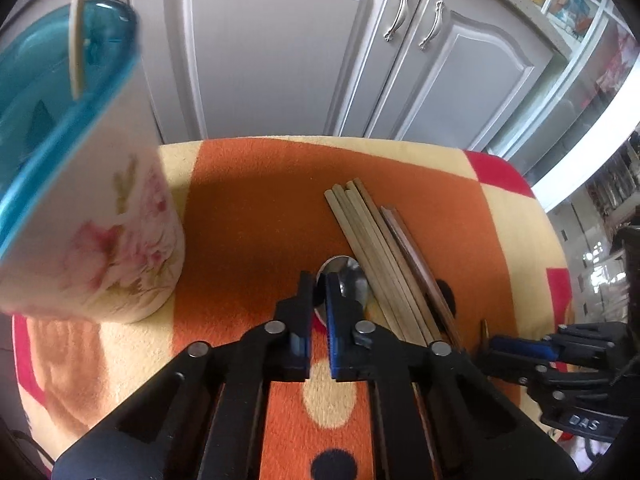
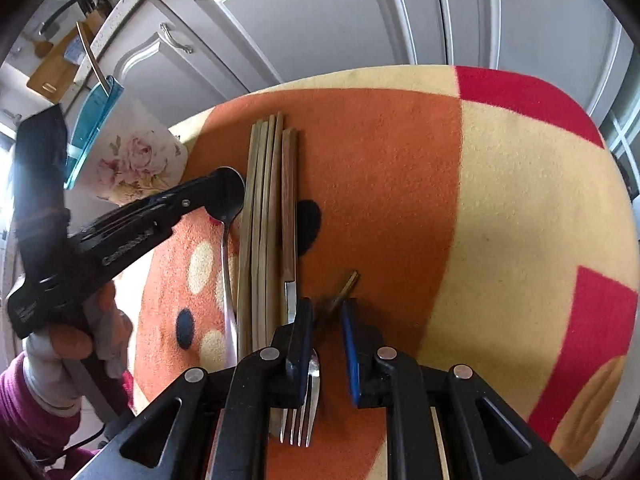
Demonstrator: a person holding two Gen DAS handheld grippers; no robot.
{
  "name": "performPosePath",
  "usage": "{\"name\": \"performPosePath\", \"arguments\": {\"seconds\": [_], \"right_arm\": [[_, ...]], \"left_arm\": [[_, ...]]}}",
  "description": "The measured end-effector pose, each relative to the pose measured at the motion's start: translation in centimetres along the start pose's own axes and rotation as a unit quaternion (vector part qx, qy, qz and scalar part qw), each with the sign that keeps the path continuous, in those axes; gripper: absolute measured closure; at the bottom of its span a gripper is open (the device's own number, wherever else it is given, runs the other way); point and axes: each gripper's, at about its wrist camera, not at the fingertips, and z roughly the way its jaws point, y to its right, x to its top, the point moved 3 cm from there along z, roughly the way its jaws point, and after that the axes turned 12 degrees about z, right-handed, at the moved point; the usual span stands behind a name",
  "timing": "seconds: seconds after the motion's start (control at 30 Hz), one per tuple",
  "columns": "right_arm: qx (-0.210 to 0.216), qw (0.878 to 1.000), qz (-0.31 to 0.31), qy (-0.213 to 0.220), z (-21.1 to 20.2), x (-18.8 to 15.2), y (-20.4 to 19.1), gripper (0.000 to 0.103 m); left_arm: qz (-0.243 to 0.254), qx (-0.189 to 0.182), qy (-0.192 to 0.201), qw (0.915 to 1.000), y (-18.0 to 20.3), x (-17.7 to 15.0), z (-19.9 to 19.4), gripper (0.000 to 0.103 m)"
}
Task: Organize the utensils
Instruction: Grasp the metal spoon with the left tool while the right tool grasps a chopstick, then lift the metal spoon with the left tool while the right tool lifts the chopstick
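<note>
the spoon point(image 2: 229, 216) lies flat on the blanket-covered bench point(image 2: 500, 208), bowl at the far end, handle running near-ward toward the person, long axis roughly parallel w/ the bundle of chopsticks point(image 2: 262, 216) just to its right. the left gripper point(image 1: 319, 280) is on the bowl: jaws clenched, pinching the bowl's left edge from above, tips angled steeply down. in the right wrist view the same gripper comes in from the left and covers most of the bowl, so how deep the bite goes i can't tell.

right of the chopsticks, touching them, a wood-handled knife point(image 2: 289, 216) lies on the same axis, blade near. a fork point(image 2: 306, 404) sits nearest, tines pointing near, partly under the right gripper point(image 2: 326, 312). that gripper's jaws are nearly closed around a blurred thin stick, prob one loose chopstick point(image 2: 349, 282), slanting far-right; whether the pads actually press it i can't tell, too smeared.

the holder point(image 1: 100, 248), a floral cup w/ a blue rim and one pale stick already standing in it, is at the far left of the bench, left of the spoon and close to the left hand point(image 2: 76, 340). so the left side is the nearer arm for it. judgement: next the spoon needs lifting by the bowl, swinging left, handle dropped into the cup; an edge pinch on a smooth bowl may slip or let it pivot.
</note>
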Motion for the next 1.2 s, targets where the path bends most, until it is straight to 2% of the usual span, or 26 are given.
{"name": "performPosePath", "arguments": {"seconds": [0.1, 0.23, 0.33, 0.43, 0.6, 0.63, 0.7, 0.73, 0.8, 0.87, 0.93, 1.1, 1.17, 1.2], "right_arm": [[-0.001, 1.000, -0.007, 0.001, 0.3, -0.1, -0.3, 0.087], [-0.025, 0.998, -0.065, 0.008, 0.3, -0.4, -1.5, 0.088], [-0.034, 0.995, -0.097, -0.004, 0.2, -0.8, -1.8, 0.088], [-0.061, 0.988, -0.141, -0.013, -0.4, -1.4, -1.5, 0.090], [-0.090, 0.983, -0.156, -0.025, -1.5, -1.1, 0.2, 0.090], [-0.088, 0.984, -0.153, -0.028, -1.7, -1.0, 0.4, 0.090], [-0.084, 0.988, -0.128, -0.024, -2.3, -0.8, 1.3, 0.088], [-0.077, 0.991, -0.107, -0.024, -2.6, -0.8, 1.9, 0.086], [-0.059, 0.996, -0.065, -0.024, -3.0, -0.8, 3.0, 0.071], [-0.023, 0.999, -0.013, -0.025, -3.5, -1.3, 4.1, 0.071], [-0.004, 1.000, 0.013, -0.022, -3.8, -1.9, 4.8, 0.071], [0.017, 0.998, 0.059, -0.007, -2.9, -1.1, 4.8, 0.071], [0.011, 0.998, 0.058, -0.008, -2.2, -0.1, 4.2, 0.071], [0.003, 0.999, 0.050, -0.006, -2.0, 0.4, 3.7, 0.071]], "left_arm": [[-0.004, -0.004, -0.007, 1.0000, -0.5, -1.1, -0.9, 0.101], [-0.010, -0.011, -0.015, 0.9998, -1.2, -2.7, -1.8, 0.101], [-0.018, -0.014, -0.021, 0.9995, -1.8, -3.8, -2.7, 0.101], [-0.008, -0.020, -0.028, 0.9994, -1.8, -4.7, -3.2, 0.101], [-0.005, -0.031, -0.036, 0.9989, -1.9, -5.1, -3.4, 0.098], [-0.006, -0.034, -0.039, 0.9987, -2.1, -5.1, -3.4, 0.096], [-0.011, -0.041, -0.037, 0.9984, -2.4, -5.0, -3.5, 0.082], [-0.013, -0.046, -0.031, 0.9984, -2.6, -4.9, -3.6, 0.079], [-0.008, -0.048, -0.023, 0.9985, -2.8, -4.7, -3.9, 0.073], [0.006, -0.049, -0.025, 0.9985, -2.8, -4.5, -3.9, 0.073], [0.014, -0.054, -0.031, 0.9979, -2.6, -4.5, -3.6, 0.073], [0.027, -0.058, -0.052, 0.9966, -2.4, -4.5, -2.5, 0.073], [0.031, -0.060, -0.056, 0.9961, -2.3, -4.4, -2.0, 0.073], [0.037, -0.062, -0.060, 0.9956, -2.2, -4.4, -1.8, 0.077]]}}
